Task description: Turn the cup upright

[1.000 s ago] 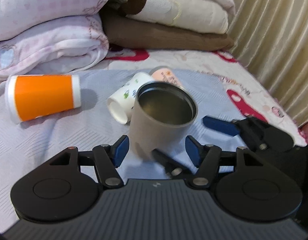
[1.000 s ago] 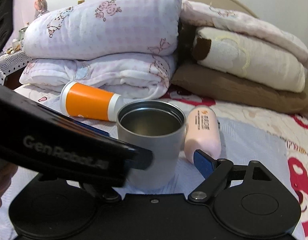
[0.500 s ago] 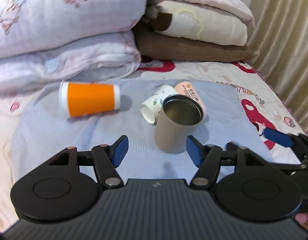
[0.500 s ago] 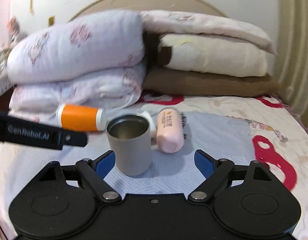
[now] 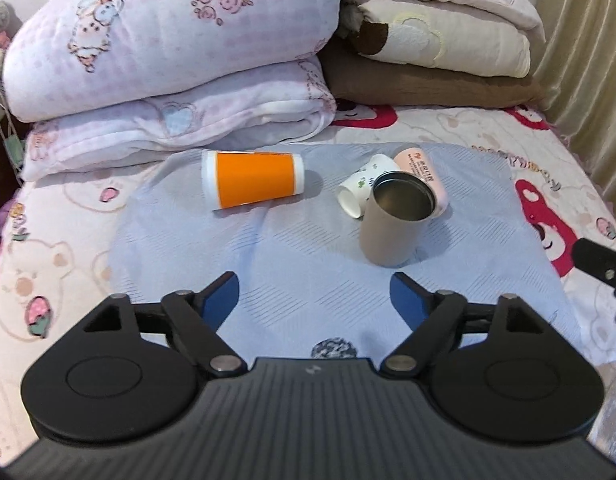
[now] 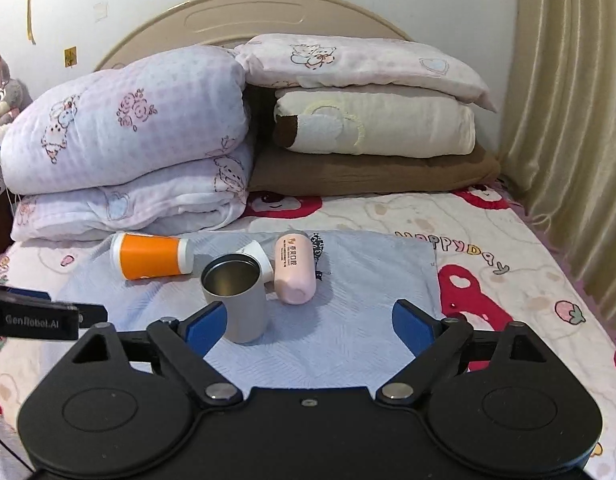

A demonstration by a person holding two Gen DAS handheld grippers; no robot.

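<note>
A grey metal cup (image 5: 393, 220) stands upright, mouth up, on a light blue cloth (image 5: 292, 276); it also shows in the right wrist view (image 6: 238, 300). My left gripper (image 5: 315, 296) is open and empty, well back from the cup. My right gripper (image 6: 309, 322) is open and empty, with the cup just beyond its left fingertip. An orange cup (image 5: 254, 178) lies on its side to the left. A small white patterned cup (image 5: 363, 188) and a pink cup (image 6: 294, 274) lie on their sides behind the grey cup.
Folded quilts (image 6: 128, 152) and stacked pillows (image 6: 371, 132) line the back of the bed. A beige curtain (image 6: 571, 120) hangs on the right. The left gripper's body (image 6: 36, 318) shows at the left edge of the right wrist view.
Both grippers have drawn back from the grey cup, which stays upright on the cloth. The left gripper no longer straddles it and the right gripper's jaws are clear of it.
</note>
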